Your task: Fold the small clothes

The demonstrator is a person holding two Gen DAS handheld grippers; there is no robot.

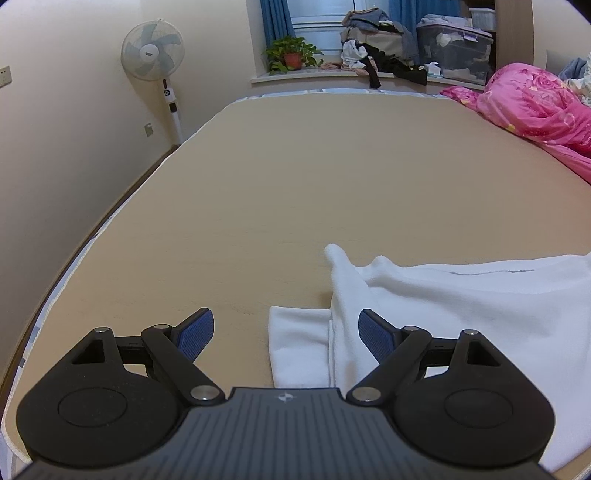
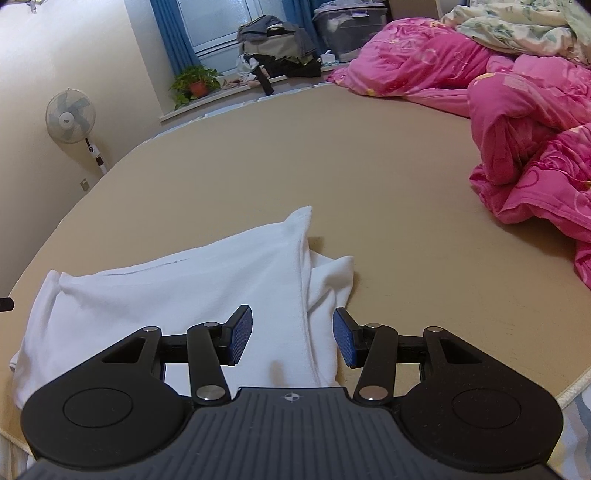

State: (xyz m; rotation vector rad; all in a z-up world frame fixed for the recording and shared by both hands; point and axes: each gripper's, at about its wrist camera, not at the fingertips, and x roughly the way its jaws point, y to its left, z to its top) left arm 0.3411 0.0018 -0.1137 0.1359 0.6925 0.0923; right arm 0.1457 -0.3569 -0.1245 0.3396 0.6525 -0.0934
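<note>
Left wrist view
Left gripper (image 1: 286,334): fingers spread wide, nothing between the blue pads (image 1: 194,334); it hangs low over the near edge of the bed.
Garment (image 1: 443,306): white cloth, lying on the tan sheet (image 1: 295,177) at the near right. A folded flap lies flat between the fingers; a crumpled corner sticks up just beyond it. The right pad sits over the cloth; whether it touches cannot be told.
Sheet: covers the bed, bare beyond the garment.
Quilt (image 1: 535,107): pink, bunched at the far right of the bed, well apart from the garment.
Fan (image 1: 153,51): white, standing by the wall at far left.
Plant (image 1: 291,55): in a red pot on the windowsill.
Clothes pile (image 1: 376,44): heaped on the sill beside the plant, next to a clear bin (image 1: 454,48).

Right wrist view
Right gripper (image 2: 292,338): fingers apart, gripping nothing; it hovers over the garment's right edge.
Garment (image 2: 177,295): spreads from between the fingers out to the left; a raised fold runs up to a peak at its far corner, with a sleeve-like flap on the right.
Quilt (image 2: 517,122): pink, piled along the right side of the bed, apart from the garment.
Fan (image 2: 70,116): far left by the wall.
Plant (image 2: 195,83): on the sill under blue curtains (image 2: 170,33).
</note>
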